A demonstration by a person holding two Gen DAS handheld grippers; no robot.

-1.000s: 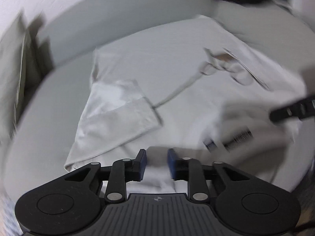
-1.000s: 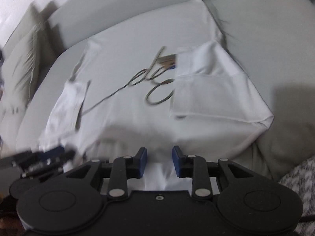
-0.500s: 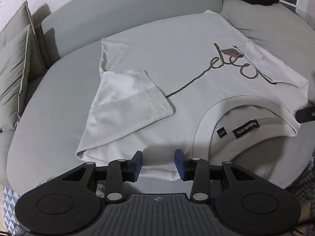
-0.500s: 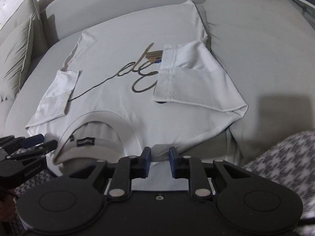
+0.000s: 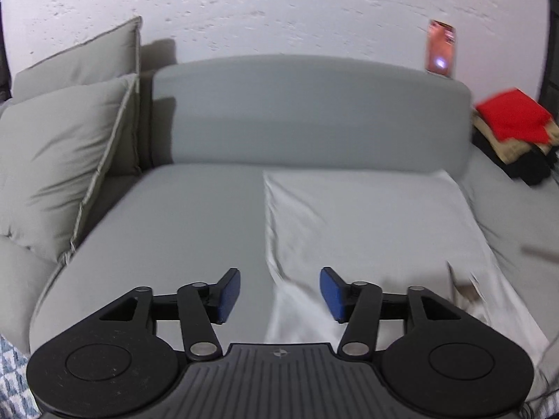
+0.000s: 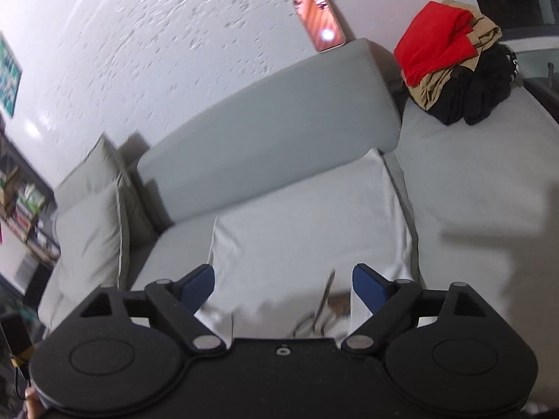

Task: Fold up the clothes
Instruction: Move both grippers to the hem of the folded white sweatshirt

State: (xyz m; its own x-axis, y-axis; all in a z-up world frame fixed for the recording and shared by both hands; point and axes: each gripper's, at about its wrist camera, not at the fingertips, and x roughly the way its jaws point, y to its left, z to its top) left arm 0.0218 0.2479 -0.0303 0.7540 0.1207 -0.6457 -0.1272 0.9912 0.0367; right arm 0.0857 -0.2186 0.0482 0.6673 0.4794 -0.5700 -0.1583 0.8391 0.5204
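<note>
Pale grey cotton T-shirt (image 5: 367, 230) lying on grey fabric sofa (image 5: 307, 111); left gripper (image 5: 279, 295), right gripper (image 6: 283, 286): jaws spread, holding nothing.

Dim, even indoor light; soft shadows fall right of the right gripper (image 6: 283, 288). Motion blur smears both views, fisheye edges bend and darken.

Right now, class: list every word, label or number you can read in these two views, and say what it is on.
None can be read.
The script print on the white T-shirt is blurred and mostly hidden.
The phone screen is too blurred.
The wall poster is too small.
</note>
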